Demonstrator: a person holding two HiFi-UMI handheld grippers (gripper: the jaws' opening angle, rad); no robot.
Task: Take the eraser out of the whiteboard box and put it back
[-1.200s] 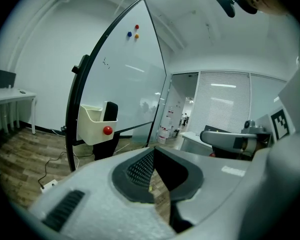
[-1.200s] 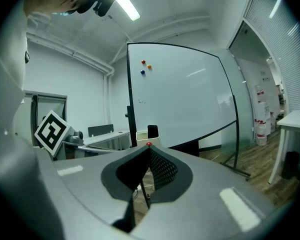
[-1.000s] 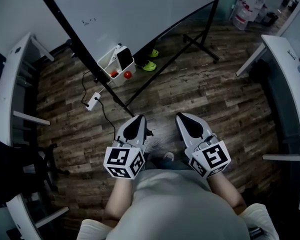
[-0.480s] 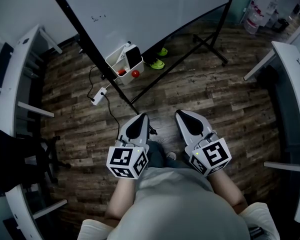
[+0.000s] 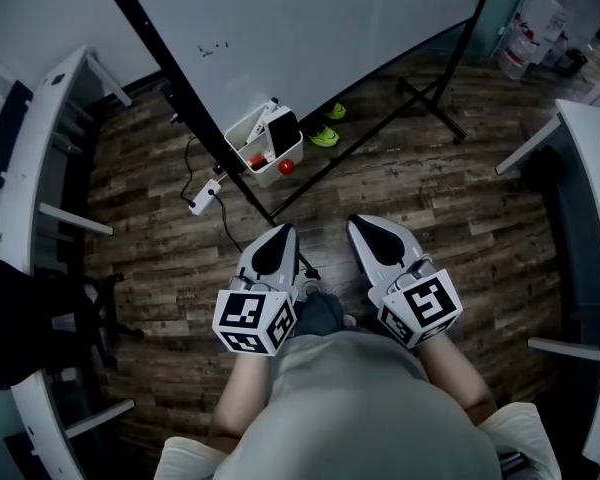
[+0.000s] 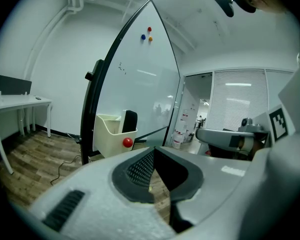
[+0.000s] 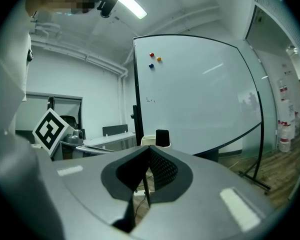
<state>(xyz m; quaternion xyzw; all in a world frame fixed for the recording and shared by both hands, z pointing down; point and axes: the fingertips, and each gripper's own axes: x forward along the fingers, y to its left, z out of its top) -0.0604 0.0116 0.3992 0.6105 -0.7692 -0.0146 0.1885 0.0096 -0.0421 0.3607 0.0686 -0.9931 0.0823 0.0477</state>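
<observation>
Grippers sit nearest, side by side over the wooden floor [image 5: 430, 198]: left gripper [image 5: 278, 233] and right gripper [image 5: 365, 226], each clenched tight on nothing, as their own views confirm. Farther off to the left, the whiteboard box [image 5: 263, 140] hangs by the stand of the whiteboard [image 5: 310, 28], with the dark eraser [image 5: 283, 125] upright inside. A red ball [image 5: 286, 167] at the box's front shows in the head and left gripper views. The right gripper's body hides it, leaving only the box rim and eraser top. Only the gripper views show the magnets [image 7: 151, 55] high on the board. The box's other contents are too small to read, perhaps something red.
</observation>
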